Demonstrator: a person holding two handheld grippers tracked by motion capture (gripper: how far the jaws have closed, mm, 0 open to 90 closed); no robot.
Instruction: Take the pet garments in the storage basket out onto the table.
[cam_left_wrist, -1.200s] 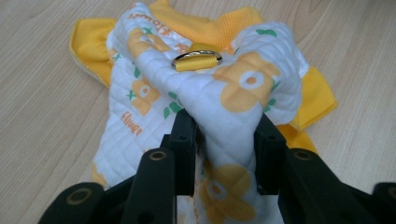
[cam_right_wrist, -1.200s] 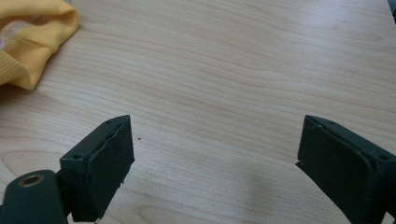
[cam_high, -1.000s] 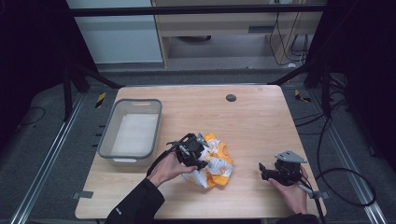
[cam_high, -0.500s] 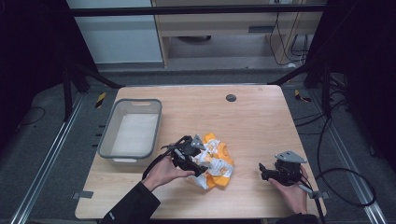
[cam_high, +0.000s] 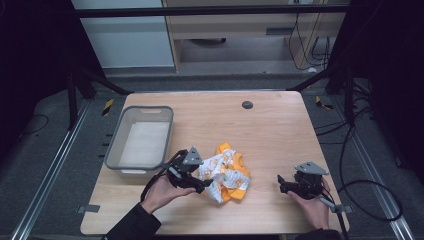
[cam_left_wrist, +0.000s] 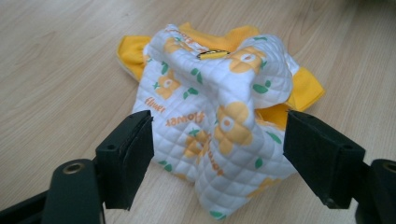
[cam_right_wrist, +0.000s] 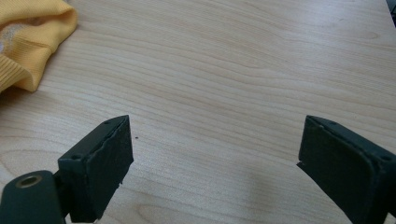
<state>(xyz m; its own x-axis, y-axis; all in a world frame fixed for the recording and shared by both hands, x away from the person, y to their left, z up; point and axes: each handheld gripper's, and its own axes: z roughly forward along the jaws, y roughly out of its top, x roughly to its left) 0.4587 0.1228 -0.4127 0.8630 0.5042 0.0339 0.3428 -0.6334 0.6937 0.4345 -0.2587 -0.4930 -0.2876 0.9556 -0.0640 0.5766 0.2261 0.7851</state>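
Note:
A small quilted garment (cam_high: 227, 171), white with orange flowers and yellow trim, lies crumpled on the wooden table (cam_high: 260, 130) near its front middle. My left gripper (cam_high: 204, 184) is at the garment's left edge. In the left gripper view its jaws have just been opening and stand wide, one on each side of the garment (cam_left_wrist: 210, 93), with the pads (cam_left_wrist: 128, 156) off the cloth. My right gripper (cam_high: 281, 185) rests open at the front right over bare wood, well to the right of the garment. The right gripper view (cam_right_wrist: 215, 163) catches the garment's yellow hem (cam_right_wrist: 32, 42) at its top left.
A grey plastic tub (cam_high: 116, 145) stands at the table's left, just behind my left hand. A dark round grommet (cam_high: 247, 104) sits near the far edge. Cables trail on the floor to the right of the table.
The left gripper has drawn back to the left, away from the middle of the garment, and its jaws have opened off the cloth. The garment stays crumpled on the table. The right gripper has not moved.

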